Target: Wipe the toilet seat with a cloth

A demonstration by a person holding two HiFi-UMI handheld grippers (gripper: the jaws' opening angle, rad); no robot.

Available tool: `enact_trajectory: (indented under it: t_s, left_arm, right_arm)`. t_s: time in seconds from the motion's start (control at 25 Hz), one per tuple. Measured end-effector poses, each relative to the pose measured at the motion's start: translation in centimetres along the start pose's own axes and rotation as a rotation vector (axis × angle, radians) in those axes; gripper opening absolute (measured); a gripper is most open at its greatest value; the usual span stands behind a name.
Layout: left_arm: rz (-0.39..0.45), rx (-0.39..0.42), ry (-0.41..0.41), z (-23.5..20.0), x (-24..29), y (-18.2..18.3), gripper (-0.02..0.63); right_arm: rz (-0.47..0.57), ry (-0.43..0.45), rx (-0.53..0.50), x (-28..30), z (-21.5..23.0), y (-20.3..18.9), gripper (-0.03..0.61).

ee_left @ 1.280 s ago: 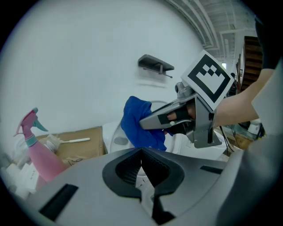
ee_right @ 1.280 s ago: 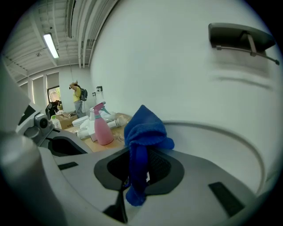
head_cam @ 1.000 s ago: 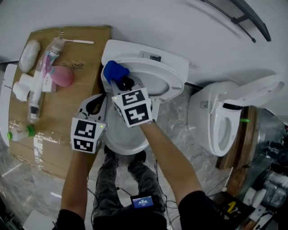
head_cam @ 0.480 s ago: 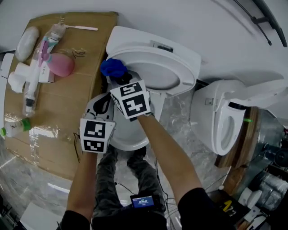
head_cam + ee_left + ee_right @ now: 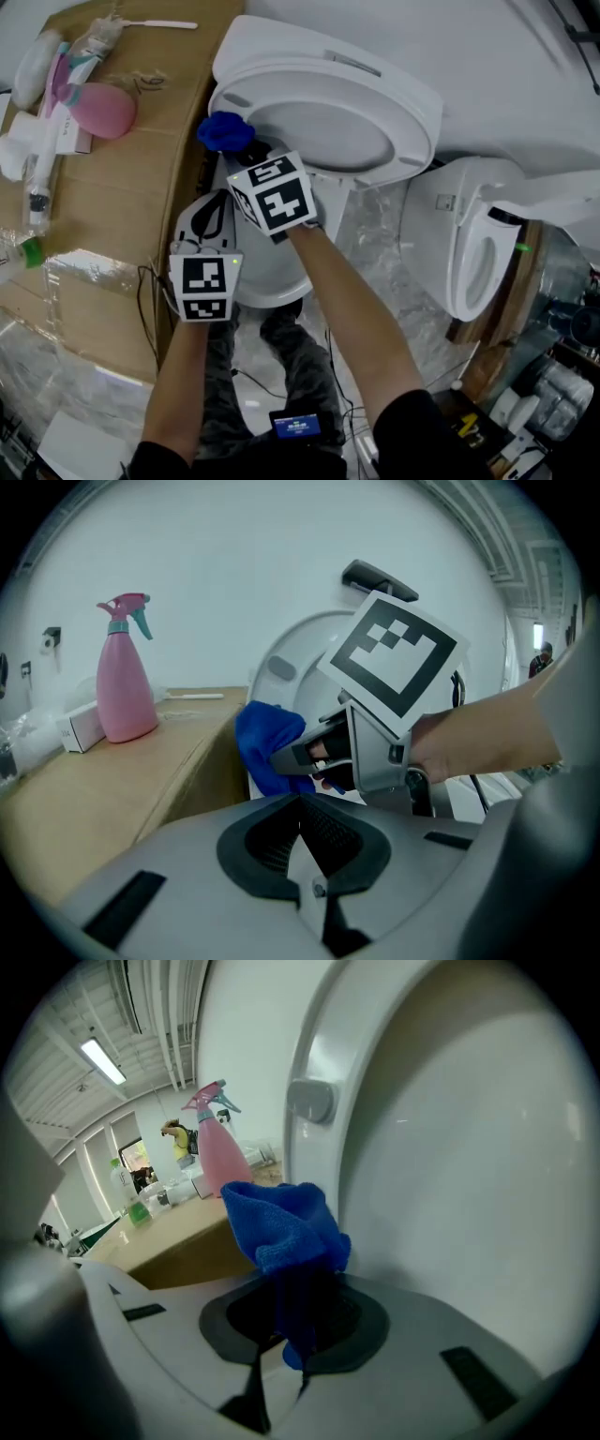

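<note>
The right gripper pinches a crumpled blue microfibre cloth between its jaws, close beside the left rim of the raised white plastic toilet seat lid. The left gripper hovers just behind, its jaws pressed together and empty.

The blue cloth was bunched into a soft wad, its lower end pinched in the right gripper. It sat just beside the left edge of the white toilet seat, which stood raised.
</note>
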State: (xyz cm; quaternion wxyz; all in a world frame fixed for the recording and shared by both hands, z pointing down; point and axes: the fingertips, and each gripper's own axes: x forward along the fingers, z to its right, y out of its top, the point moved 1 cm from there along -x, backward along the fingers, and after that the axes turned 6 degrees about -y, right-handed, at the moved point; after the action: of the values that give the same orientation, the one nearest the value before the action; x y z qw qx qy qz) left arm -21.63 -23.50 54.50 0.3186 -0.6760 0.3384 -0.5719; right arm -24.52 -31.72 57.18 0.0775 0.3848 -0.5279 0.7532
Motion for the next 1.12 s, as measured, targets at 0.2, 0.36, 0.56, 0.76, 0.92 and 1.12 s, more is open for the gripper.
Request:
enact_trajectory:
  t_s: [0.2, 0.36, 0.56, 0.76, 0.92, 1.12]
  left_arm:
    - [0.018, 0.018, 0.057, -1.0, 1.4, -1.5, 0.012]
    - [0.011, 0.046, 0.064, -0.8, 2.3, -3.5, 0.012]
    - [-0.004, 0.058, 0.049, -0.2, 3.2, -6.4, 0.012]
    - [-0.029, 0.071, 0.011, 1.0, 4.6, -8.6, 0.012]
    - [-0.032, 0.072, 0.0, 1.3, 5.6, -9.2, 0.012]
    - [-0.03, 0.069, -0.013, 2.2, 6.4, -9.2, 0.012]
  right_arm:
    - [-0.021, 0.001, -0.029, 1.6, 0.3, -2.8, 0.066]
    - [-0.03, -0.001, -0.029, 2.5, 1.0, -5.4, 0.066]
    - [-0.044, -0.022, 0.012, 4.1, 2.2, -8.9, 0.066]
    - [-0.055, -0.057, 0.073, 4.6, 4.0, -12.0, 0.066]
    - [-0.059, -0.097, 0.114, 4.3, 6.1, -14.3, 0.066]
    - [-0.062, -0.145, 0.158, 2.9, 8.2, -16.1, 0.066]
